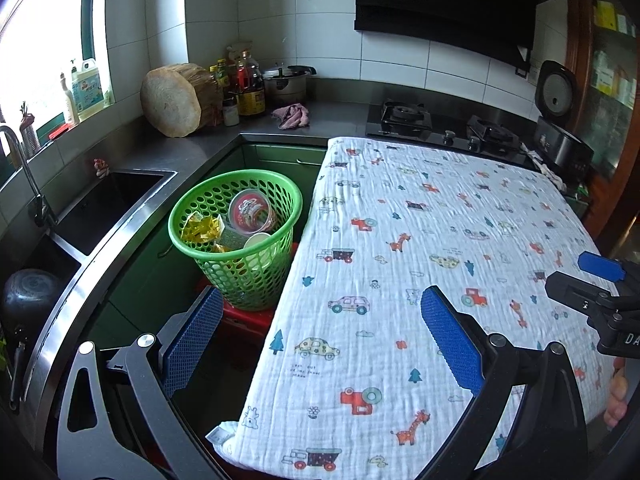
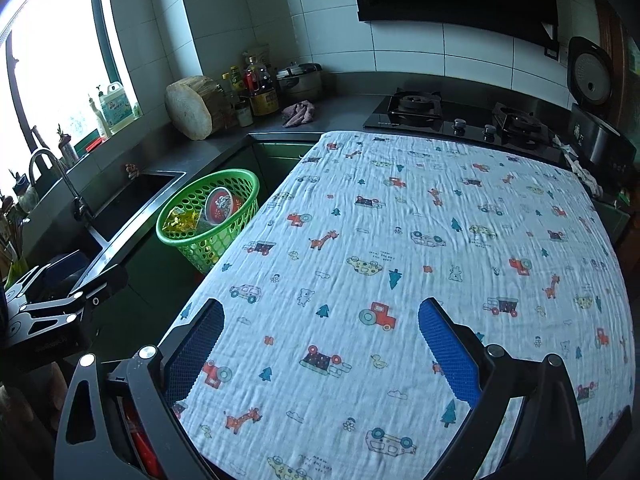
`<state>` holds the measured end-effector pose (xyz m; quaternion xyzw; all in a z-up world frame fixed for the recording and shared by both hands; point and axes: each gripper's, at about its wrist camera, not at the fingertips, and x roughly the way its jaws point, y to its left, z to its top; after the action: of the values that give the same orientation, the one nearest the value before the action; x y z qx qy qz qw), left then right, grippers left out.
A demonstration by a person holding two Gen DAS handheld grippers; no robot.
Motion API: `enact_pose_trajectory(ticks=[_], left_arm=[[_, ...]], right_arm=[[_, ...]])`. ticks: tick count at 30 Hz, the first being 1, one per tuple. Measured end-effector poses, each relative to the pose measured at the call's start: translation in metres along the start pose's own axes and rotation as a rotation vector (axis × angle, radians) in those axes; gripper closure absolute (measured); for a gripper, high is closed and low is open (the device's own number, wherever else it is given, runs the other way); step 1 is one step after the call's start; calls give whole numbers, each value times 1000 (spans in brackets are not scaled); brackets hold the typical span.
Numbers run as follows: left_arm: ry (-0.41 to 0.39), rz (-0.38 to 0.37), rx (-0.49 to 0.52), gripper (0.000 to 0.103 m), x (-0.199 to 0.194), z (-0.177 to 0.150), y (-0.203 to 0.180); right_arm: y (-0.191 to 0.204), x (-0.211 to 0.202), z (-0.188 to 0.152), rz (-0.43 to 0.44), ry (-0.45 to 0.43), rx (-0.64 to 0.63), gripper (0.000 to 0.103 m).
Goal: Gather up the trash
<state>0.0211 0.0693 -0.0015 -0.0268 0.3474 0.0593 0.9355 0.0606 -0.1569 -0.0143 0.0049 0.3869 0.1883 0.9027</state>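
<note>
A green perforated basket (image 1: 240,240) stands on a red stool left of the table; it also shows in the right wrist view (image 2: 208,220). It holds a red-lidded cup (image 1: 251,212), a yellow wrapper (image 1: 202,229) and a white cup (image 1: 256,242). The table (image 1: 420,280) is covered by a white cloth printed with cartoon cars (image 2: 400,280); no trash shows on it. My left gripper (image 1: 320,312) is open and empty over the table's left edge. My right gripper (image 2: 320,320) is open and empty above the cloth.
A steel sink (image 1: 108,208) with a tap lies at the left. The counter behind holds a wooden chopping block (image 1: 176,100), bottles (image 1: 248,80), a pot (image 1: 286,80) and a pink rag (image 1: 292,116). A gas hob (image 1: 440,124) and rice cooker (image 1: 560,120) stand at the back right.
</note>
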Motion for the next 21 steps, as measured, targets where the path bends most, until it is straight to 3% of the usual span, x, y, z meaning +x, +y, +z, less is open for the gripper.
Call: enact_pose_trajectory(ticks=[21], left_arm=[[1,2,22,5,-2,-3,-12]], right_arm=[[-9,-4,-4,-3,0,15,8]])
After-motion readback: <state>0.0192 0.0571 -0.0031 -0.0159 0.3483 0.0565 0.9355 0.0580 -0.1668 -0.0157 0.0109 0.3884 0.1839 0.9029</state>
